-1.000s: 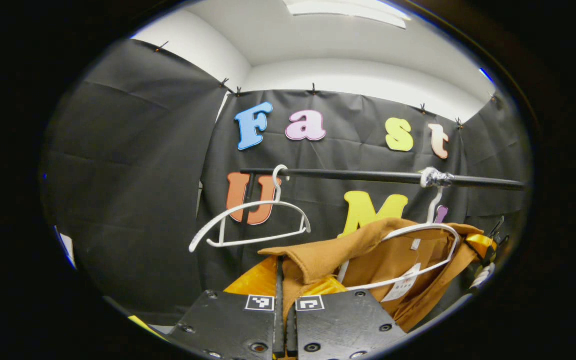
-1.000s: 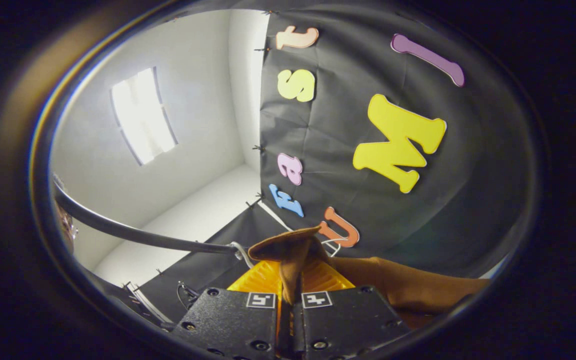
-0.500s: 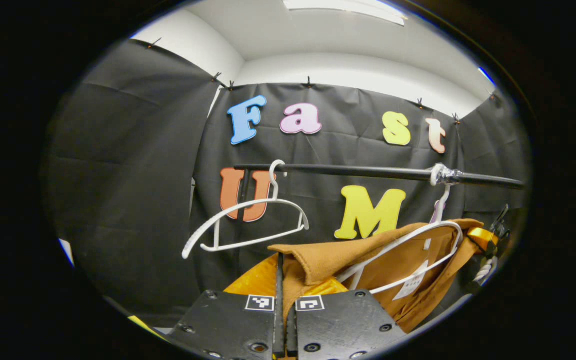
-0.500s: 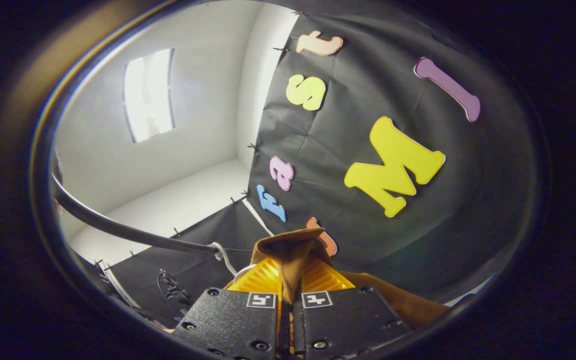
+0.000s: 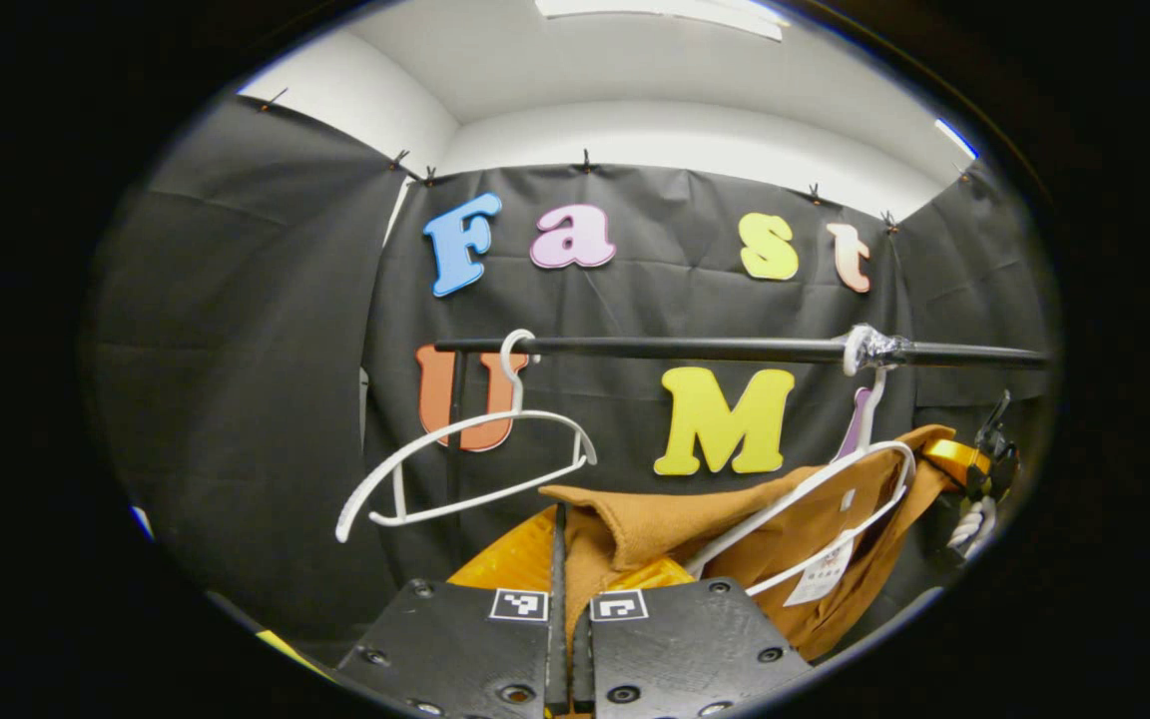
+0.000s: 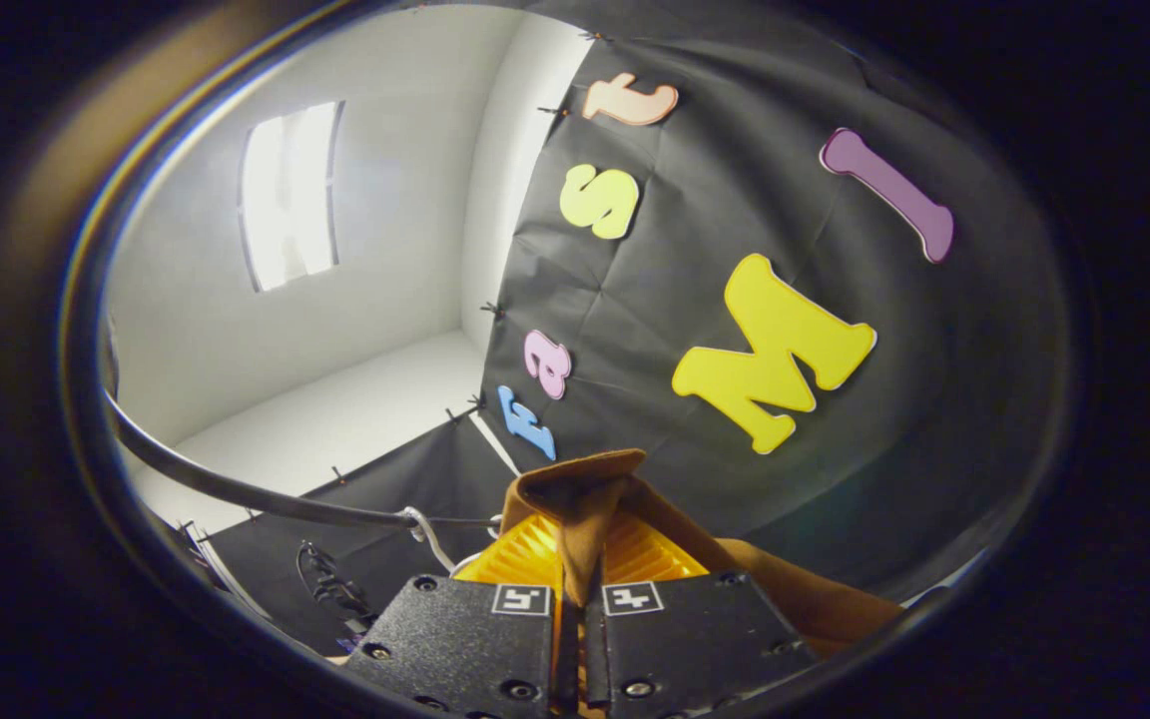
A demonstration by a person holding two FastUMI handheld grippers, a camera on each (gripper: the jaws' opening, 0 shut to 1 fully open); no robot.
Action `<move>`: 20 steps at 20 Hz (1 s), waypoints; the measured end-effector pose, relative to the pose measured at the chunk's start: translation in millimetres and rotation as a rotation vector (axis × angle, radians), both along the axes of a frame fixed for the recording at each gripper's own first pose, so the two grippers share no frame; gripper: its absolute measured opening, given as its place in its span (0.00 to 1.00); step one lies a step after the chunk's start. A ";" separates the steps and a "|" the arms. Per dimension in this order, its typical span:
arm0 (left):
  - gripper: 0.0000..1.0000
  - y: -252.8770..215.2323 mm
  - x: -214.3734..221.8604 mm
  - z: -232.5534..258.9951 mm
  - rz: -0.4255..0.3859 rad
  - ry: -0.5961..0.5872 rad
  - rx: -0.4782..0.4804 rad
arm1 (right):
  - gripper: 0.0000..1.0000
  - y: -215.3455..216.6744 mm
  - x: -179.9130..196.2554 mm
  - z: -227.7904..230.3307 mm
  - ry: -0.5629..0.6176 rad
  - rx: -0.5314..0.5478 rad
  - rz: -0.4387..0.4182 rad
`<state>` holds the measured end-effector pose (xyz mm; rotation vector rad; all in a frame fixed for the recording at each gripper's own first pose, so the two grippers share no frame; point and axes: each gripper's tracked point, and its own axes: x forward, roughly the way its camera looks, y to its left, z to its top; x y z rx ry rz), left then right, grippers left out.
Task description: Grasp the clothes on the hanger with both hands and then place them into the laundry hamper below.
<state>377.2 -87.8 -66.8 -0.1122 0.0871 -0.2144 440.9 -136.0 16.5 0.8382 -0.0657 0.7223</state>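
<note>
Booth wall: black cloth (image 5: 266, 330) is pinned across the back and sides, with white wall and ceiling above it; a bright ceiling light panel (image 6: 287, 195) is seen in the right gripper view.
Rail: a dark horizontal rail (image 5: 695, 349) is seen running across the left gripper view, in front of the cloth; in the right gripper view it appears as a curved dark bar (image 6: 236, 491).
Empty hanger: a white hanger (image 5: 465, 464) is hooked on the rail at its left end, tilted, with nothing on it.
Garment hanger: a second white hanger (image 5: 815, 499) is hung from a taped spot on the rail at the right; its arms are seen inside the garment's neck opening.
Garment: a brown garment (image 5: 735, 529) is draped on the second hanger, with a white tag seen inside it; one folded edge is drawn toward the left gripper. In the right gripper view another folded edge of the garment (image 6: 575, 499) is seen standing up between the fingers.
Left gripper: the left gripper (image 5: 567, 599) is seen pressed together on the brown cloth, both fingers pinching the fold.
Right gripper: the right gripper (image 6: 575, 599) is likewise pinched on the cloth; it is also seen at the far right of the left gripper view (image 5: 974, 474), at the garment's other shoulder.
</note>
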 end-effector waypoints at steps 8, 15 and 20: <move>0.06 -3.6 -0.9 -28.7 -0.045 0.085 -0.058 | 0.06 -8.5 17.1 -38.1 0.065 -0.235 -0.156; 0.06 -7.2 -3.5 -34.8 -0.068 0.089 -0.199 | 0.06 -4.3 11.3 -50.0 0.108 -0.160 -0.097; 0.07 -6.8 -3.7 -61.6 -0.081 0.150 -0.167 | 0.06 -1.2 18.7 -90.3 0.200 -0.208 -0.116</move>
